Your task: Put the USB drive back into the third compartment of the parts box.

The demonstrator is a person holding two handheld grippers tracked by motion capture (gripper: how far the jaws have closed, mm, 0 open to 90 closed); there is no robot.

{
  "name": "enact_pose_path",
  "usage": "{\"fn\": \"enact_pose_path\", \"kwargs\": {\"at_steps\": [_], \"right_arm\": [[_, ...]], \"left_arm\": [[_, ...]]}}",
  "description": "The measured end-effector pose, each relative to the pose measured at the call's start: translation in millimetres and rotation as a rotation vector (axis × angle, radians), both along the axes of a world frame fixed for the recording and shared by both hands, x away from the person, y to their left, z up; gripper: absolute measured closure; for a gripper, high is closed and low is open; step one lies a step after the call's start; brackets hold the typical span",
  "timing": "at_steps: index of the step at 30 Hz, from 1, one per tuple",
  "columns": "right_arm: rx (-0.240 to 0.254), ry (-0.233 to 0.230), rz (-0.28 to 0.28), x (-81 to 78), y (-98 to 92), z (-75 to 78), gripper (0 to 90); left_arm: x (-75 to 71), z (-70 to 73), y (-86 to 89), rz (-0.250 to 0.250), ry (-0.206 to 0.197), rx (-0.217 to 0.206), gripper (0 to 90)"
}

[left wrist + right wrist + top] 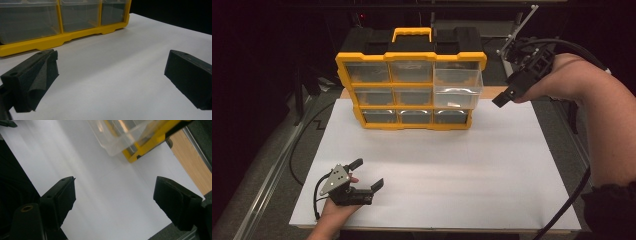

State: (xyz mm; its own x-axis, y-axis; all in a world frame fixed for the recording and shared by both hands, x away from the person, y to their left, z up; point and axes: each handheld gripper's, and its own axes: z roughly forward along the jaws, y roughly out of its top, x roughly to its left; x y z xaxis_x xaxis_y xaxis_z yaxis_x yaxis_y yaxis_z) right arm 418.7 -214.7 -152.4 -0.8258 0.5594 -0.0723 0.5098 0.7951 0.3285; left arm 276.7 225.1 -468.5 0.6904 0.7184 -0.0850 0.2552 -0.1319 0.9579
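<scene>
Nine clear drawers sit in the yellow organizer [412,75] at about twelve o'clock on my white board [437,170], and the drawer [457,87] in the right column, middle row, is pulled out toward me, its clear front standing proud of the yellow frame. My right gripper [504,97] hangs in the air at about two o'clock, just beside that drawer's outer corner, jaws spread with nothing between them; in the right gripper view the drawer [120,135] lies ahead, apart from the pads. My left gripper [367,175] rests low at about seven o'clock, jaws wide apart and empty, well apart from the organizer [62,37]. I can read no brand, label or writing anywhere.
</scene>
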Motion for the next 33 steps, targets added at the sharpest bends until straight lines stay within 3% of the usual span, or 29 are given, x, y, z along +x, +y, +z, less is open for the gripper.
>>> {"fn": "enact_pose_path", "kwargs": {"at_steps": [15, 21, 33], "right_arm": [[0.002, 0.014, -0.034, -29.1, -25.5, -41.2, 6.7], [-0.010, 0.016, -0.064, -34.3, -33.7, -55.7, 0.2], [-0.032, 0.007, -0.081, -36.0, -37.1, -87.8, 0.1]], "left_arm": [[-0.8, 0.2, 0.5, 0.000, 0.001, 0.000, 0.1], [-0.6, 0.0, 0.9, 0.001, 0.001, -0.001, 0.1], [-0.7, 0.2, 1.4, 0.002, 0.000, -0.001, 0.1]]}}
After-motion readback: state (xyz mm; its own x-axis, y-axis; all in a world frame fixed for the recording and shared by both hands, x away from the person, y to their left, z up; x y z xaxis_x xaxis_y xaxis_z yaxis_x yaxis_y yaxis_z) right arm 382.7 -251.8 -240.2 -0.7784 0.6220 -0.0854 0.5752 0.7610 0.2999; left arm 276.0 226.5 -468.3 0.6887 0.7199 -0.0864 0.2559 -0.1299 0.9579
